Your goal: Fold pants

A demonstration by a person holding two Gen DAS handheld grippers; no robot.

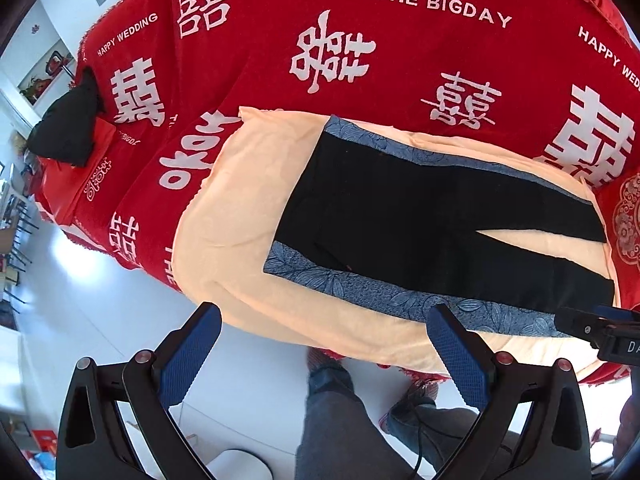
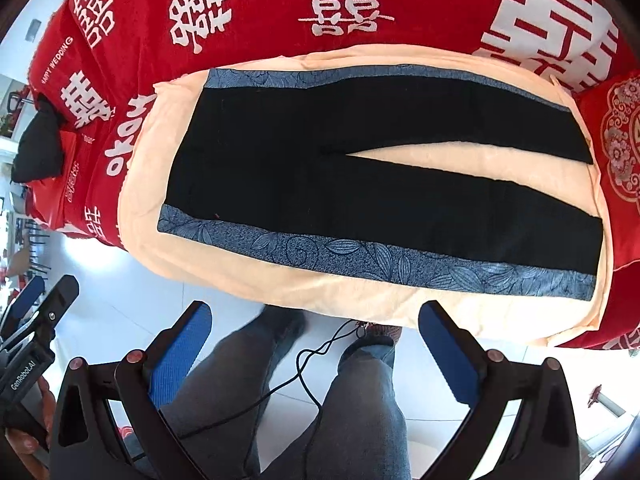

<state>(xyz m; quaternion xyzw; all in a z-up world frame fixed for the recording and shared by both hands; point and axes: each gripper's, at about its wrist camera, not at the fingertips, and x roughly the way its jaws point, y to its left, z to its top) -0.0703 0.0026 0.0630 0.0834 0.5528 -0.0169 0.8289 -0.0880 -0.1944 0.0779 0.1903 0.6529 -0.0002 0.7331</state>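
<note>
Left gripper [image 1: 324,354] spread wide, blue pads [image 1: 186,356] far apart, nothing between them, tilted steeply down over the near edge of the bed. Right gripper [image 2: 316,350] likewise fully apart and empty, hanging above the floor just short of the bedside, with jeans-clad legs [image 2: 360,408] and a thin black cable [image 2: 308,364] beneath it.

Black pants [image 2: 360,176] spread flat on a peach blanket [image 2: 256,284], waistband toward the left of both views, legs running right and parting in a narrow V. Blue leaf-patterned stripes [image 2: 360,260] down each outer side seam. Both grippers clear of the fabric, near its closest long edge but not touching.

Peach blanket resting on a red bedspread [image 1: 260,40] printed with white characters and "THE BIGDAY". Dark bundle of cloth [image 1: 66,128] at the far left corner of the bed, well apart from the pants. Red cushion with floral medallion [image 2: 616,136] just past the leg ends.
</note>
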